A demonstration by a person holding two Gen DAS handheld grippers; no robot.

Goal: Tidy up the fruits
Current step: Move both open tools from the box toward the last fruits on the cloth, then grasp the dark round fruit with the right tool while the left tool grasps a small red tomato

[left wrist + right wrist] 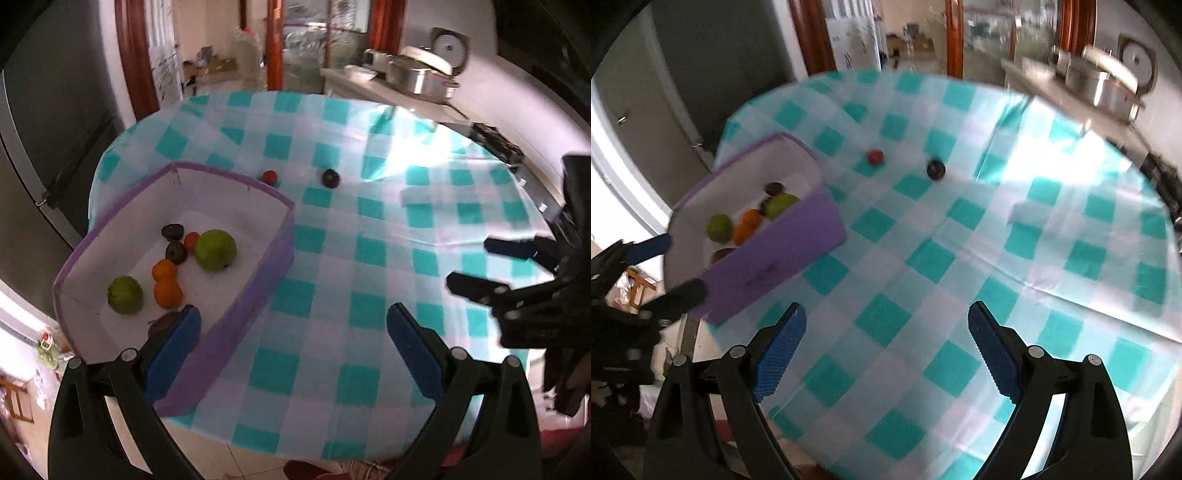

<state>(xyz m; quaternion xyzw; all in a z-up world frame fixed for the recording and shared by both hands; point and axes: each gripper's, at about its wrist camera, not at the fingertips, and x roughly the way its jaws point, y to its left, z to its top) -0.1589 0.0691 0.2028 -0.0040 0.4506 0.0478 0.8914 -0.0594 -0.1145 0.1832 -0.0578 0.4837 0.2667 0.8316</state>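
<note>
A purple-rimmed white box [258,273] sits at the table's left and holds two green fruits [215,249], two oranges [168,293], dark fruits [175,252] and a small red one. A small red fruit [269,177] and a dark fruit [330,178] lie loose on the checked cloth beyond the box; both also show in the right wrist view, the red fruit [875,157] and the dark fruit [935,168]. My left gripper [293,321] is open and empty over the box's near corner. My right gripper [886,325] is open and empty above the cloth.
The round table has a teal-and-white checked cloth [369,258]. A counter with metal pots [413,74] stands behind it. A dark refrigerator [44,129] is at the left. The box [783,236] shows at the left in the right wrist view.
</note>
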